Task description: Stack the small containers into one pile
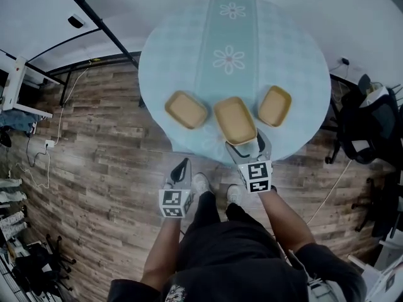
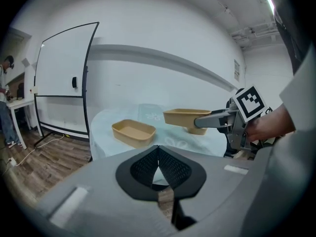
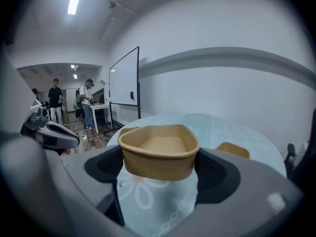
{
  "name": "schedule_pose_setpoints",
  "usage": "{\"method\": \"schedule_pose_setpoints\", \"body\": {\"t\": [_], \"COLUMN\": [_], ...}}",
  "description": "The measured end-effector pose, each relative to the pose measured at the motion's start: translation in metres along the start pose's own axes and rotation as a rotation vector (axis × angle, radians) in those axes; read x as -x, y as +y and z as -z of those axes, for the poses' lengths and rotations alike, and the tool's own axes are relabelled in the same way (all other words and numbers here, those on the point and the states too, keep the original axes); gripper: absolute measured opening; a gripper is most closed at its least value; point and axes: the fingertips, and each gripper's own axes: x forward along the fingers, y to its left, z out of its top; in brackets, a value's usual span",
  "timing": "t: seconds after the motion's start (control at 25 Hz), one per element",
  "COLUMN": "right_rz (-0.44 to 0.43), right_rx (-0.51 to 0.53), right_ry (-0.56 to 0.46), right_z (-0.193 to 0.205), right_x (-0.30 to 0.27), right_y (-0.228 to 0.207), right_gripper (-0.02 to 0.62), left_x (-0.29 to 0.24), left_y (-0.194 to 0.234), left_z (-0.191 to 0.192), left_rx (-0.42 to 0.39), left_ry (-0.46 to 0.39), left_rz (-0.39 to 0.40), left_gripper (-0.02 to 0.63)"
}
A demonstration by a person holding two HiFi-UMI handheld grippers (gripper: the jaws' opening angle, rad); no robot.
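Note:
Three tan oblong containers are at the near side of a round table (image 1: 283, 36) with a pale blue flowered cloth. My right gripper (image 1: 247, 142) is shut on the near end of the middle container (image 1: 235, 119), which hangs lifted above the cloth (image 3: 159, 151). The left container (image 1: 186, 109) and the right container (image 1: 274, 106) rest on the cloth to either side. My left gripper (image 1: 182, 167) is shut and empty, off the table's near edge, lower and to the left. In the left gripper view the left container (image 2: 133, 132) lies ahead, and the held container (image 2: 186, 117) floats at right.
A whiteboard on a wheeled stand (image 2: 61, 78) stands left of the table. Black chairs and gear (image 1: 371, 124) crowd the right side. Cables trail over the wooden floor (image 1: 44, 162). People stand at a desk far off (image 3: 55, 102). My own shoes (image 1: 201, 184) are at the table's edge.

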Motion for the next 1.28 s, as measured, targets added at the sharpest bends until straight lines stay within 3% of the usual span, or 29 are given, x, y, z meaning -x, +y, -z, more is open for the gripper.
{"method": "schedule_pose_setpoints", "body": {"t": [0.28,0.72,0.96,1.28], "right_rz": [-0.108,-0.283,-0.348,-0.400], "right_rx": [0.068,0.134,0.161,0.172], "right_ry": [-0.063,-0.080,-0.050,-0.022], "right_z": [-0.033,-0.064,-0.060,-0.048], "right_x": [-0.023,-0.082,-0.113,-0.140], "right_y": [0.031,0.088,0.108,0.113], "right_gripper": [0.456,0.454,0.454,0.455], "left_x": [0.008,0.016,0.018,0.008], "left_y": [0.023,0.078,0.103,0.116], "left_z": [-0.015,-0.025,-0.014,0.000], "left_rx": [-0.010,0.072,0.103,0.130], "left_ry": [-0.034,-0.052,-0.037,-0.020], "left_rz": [-0.061,-0.167,-0.211,-0.211], "left_gripper": [0.006,0.006,0.005,0.006]}}
